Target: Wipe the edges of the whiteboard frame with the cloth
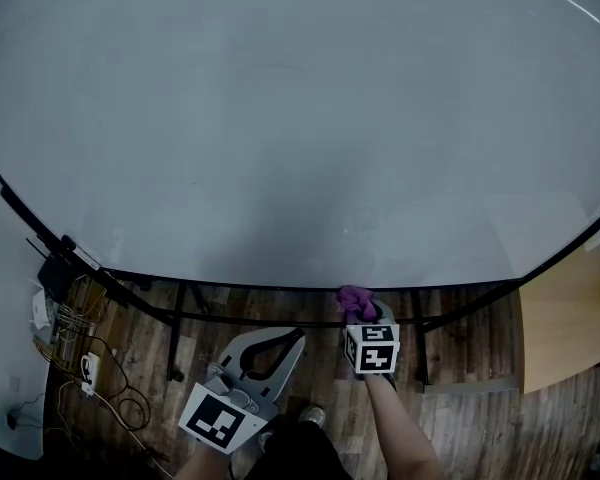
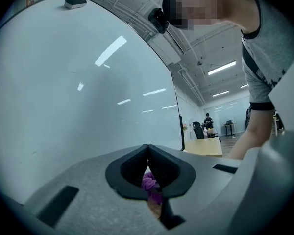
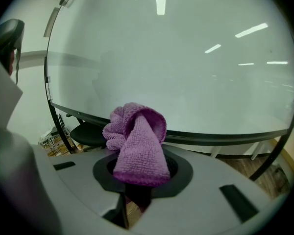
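Observation:
A large whiteboard (image 1: 300, 118) fills the head view, its dark bottom frame edge (image 1: 280, 286) curving across the lower part. My right gripper (image 1: 363, 313) is shut on a bunched purple cloth (image 1: 355, 300), which sits just under that bottom edge. In the right gripper view the cloth (image 3: 137, 143) sticks up out of the jaws, with the frame's bottom edge (image 3: 225, 137) close behind it. My left gripper (image 1: 290, 336) hangs lower and to the left, jaws closed with nothing in them; the cloth (image 2: 149, 183) peeks through behind them.
Black legs and a crossbar (image 1: 180, 318) stand under the board on a wooden floor. Cables and a power strip (image 1: 85, 368) lie at lower left. A light wooden table (image 1: 565, 328) is at the right. An eraser (image 2: 75, 3) sticks high on the board.

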